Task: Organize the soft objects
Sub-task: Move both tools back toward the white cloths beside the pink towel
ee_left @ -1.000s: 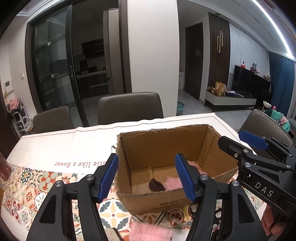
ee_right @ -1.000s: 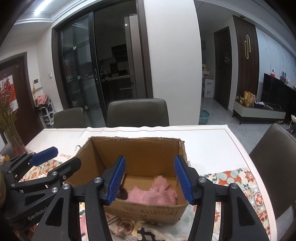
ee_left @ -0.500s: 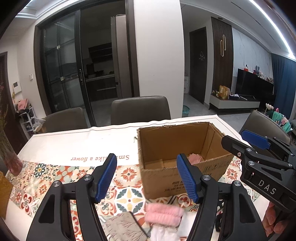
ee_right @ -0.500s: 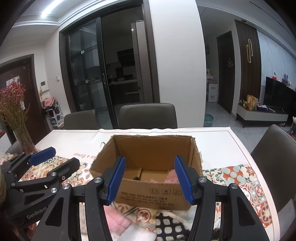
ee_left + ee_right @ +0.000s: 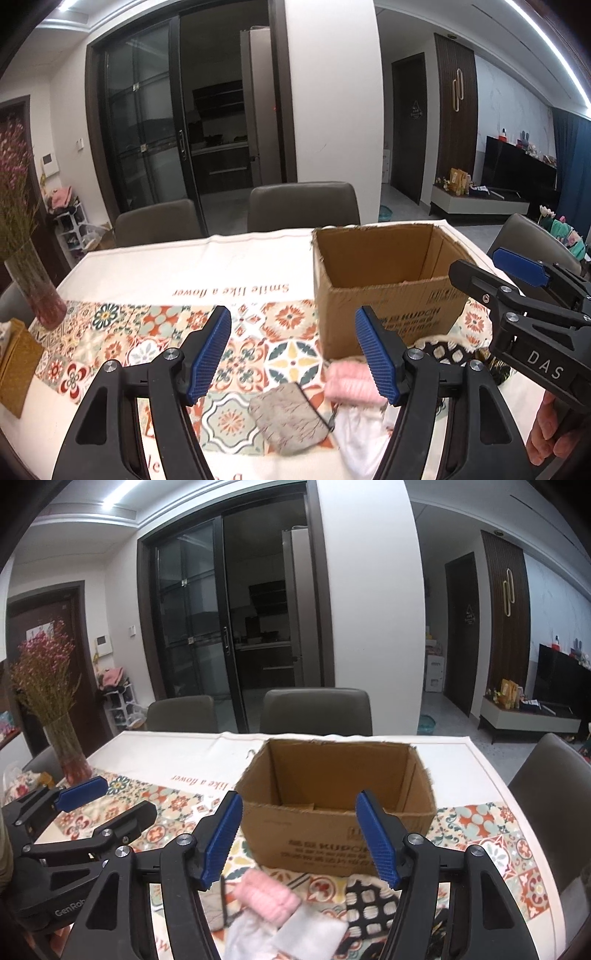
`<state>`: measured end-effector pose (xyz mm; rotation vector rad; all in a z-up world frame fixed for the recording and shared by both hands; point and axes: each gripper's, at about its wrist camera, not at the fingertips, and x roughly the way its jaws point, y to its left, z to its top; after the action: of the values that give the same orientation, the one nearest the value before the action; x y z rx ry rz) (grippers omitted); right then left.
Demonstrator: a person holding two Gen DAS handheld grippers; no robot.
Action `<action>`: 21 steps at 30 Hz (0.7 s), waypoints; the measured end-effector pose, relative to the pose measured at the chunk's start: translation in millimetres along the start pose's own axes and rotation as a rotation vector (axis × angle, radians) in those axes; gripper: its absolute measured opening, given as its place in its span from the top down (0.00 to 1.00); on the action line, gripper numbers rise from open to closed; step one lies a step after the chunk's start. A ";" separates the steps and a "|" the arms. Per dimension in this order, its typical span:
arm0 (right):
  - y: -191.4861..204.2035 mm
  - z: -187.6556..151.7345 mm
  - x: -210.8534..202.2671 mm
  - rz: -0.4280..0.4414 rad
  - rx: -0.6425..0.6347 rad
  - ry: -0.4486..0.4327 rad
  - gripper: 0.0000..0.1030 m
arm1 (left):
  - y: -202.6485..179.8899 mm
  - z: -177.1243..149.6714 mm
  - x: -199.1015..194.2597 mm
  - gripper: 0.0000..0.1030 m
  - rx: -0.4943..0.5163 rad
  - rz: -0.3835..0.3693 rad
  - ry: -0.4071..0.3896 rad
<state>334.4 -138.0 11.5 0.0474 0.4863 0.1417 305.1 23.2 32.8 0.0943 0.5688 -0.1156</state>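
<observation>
Left gripper: jaws apart and just opening wider, nothing between the blue pads; it hangs above the patterned tablecloth, near the soft pile.
Right gripper: jaws apart and just opening wider, holding nothing; it points at the near wall of the box.
Pink roll: lies on the table just in front of the box, outside it.
White cloth: flat beside the pink roll, touching it on the near side.
Grey pouch: lies left of the pink roll, close to it.
Black-and-white patterned cloth: right of the pink roll, against the foot of the box.
Box: open cardboard, upright on the table behind the pile.
Tablecloth: tiled pattern with a white border and lettering.
Vase: dried pink flowers, at the far left edge of the table.
Chairs: grey, pushed in at the far side.
</observation>
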 end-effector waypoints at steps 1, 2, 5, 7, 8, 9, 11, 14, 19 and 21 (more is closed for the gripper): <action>2.9 -3.3 -0.8 0.003 0.002 0.004 0.37 | 2.0 -2.2 -1.3 0.33 -0.004 0.002 0.005; 4.2 -5.9 -1.5 0.004 0.005 0.008 0.37 | 3.7 -6.2 -3.1 0.33 -0.008 0.004 0.009; 6.2 -14.7 -3.1 0.008 0.013 0.020 0.37 | 7.2 -18.8 -10.3 0.33 -0.010 0.013 0.013; 8.9 -20.3 -3.7 0.008 0.009 0.030 0.37 | 7.8 -25.9 -13.9 0.33 -0.002 0.013 0.014; 9.3 -23.8 -4.0 0.008 0.008 0.039 0.37 | 7.0 -31.3 -16.0 0.33 0.008 0.009 0.015; 8.9 -27.6 -5.0 0.011 0.011 0.045 0.37 | 6.4 -34.8 -16.9 0.33 0.013 0.005 0.017; 6.4 -37.9 -9.1 0.012 0.020 0.052 0.37 | 4.4 -43.7 -19.1 0.33 0.026 -0.001 0.024; 4.2 -51.1 -11.3 0.003 0.017 0.064 0.37 | 0.1 -58.7 -20.5 0.33 0.042 -0.008 0.037; 0.3 -71.8 -8.8 0.012 -0.001 0.110 0.37 | -9.9 -80.3 -19.5 0.33 0.053 -0.027 0.054; -2.9 -79.3 -7.3 0.017 -0.004 0.127 0.37 | -15.6 -89.5 -20.1 0.33 0.062 -0.043 0.059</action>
<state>291.2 -141.0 -55.5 0.0389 0.6129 0.1634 238.6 20.3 -32.2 0.1466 0.6259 -0.1728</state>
